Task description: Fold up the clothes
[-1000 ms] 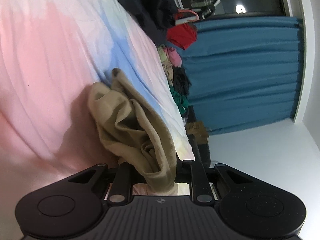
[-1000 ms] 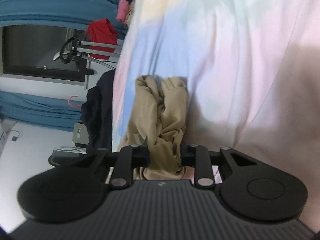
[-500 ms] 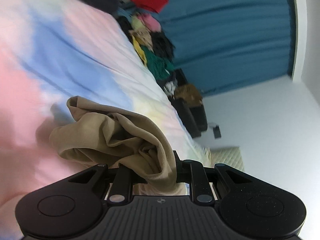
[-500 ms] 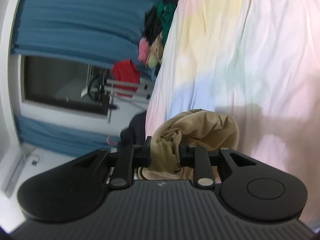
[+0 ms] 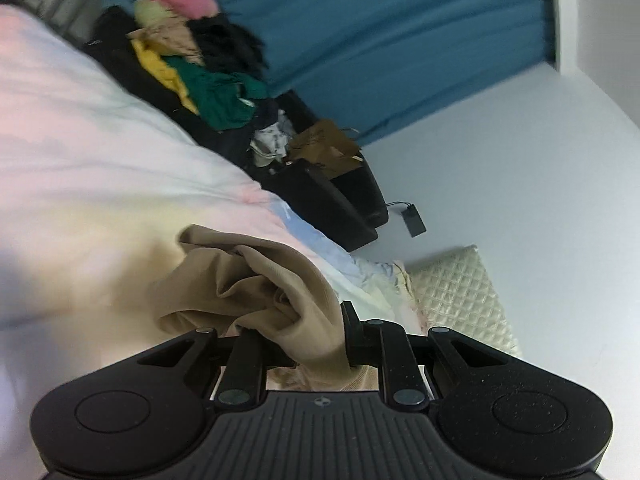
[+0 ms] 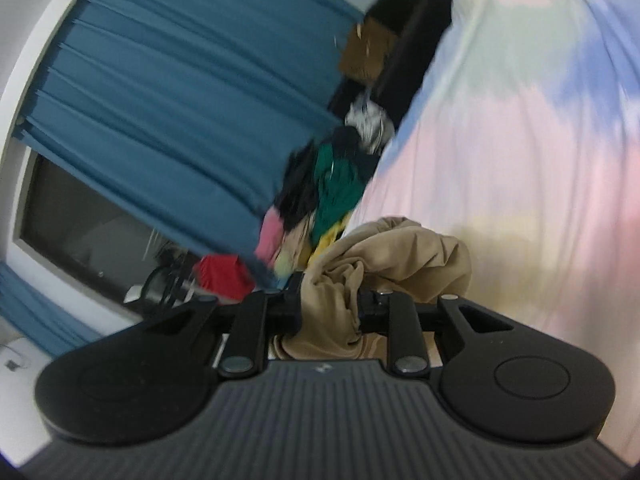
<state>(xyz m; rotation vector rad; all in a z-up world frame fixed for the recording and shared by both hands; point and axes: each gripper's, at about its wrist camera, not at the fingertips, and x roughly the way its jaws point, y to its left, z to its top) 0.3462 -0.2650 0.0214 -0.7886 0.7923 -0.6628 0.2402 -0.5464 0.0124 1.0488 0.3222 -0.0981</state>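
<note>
Left wrist view: the pastel bed (image 5: 100, 184) fills my left side, and my left gripper (image 5: 320, 344) has its jaws pinching a bunched fold of the tan garment (image 5: 256, 288), which hangs crumpled over the bed. Right of it stands a clothes pile (image 5: 200, 76) against the blue curtain (image 5: 400, 40). In the right wrist view, my right gripper (image 6: 330, 312) jaws clamp the same garment (image 6: 392, 256), bed (image 6: 520, 160) to the right.

You get soft, even indoor light. Motion blur smears the blue curtain (image 6: 168, 92) and clothes pile (image 6: 332, 184); fisheye bends both views' edges, and bedsheet (image 5: 80, 184) highlights wash out.
</note>
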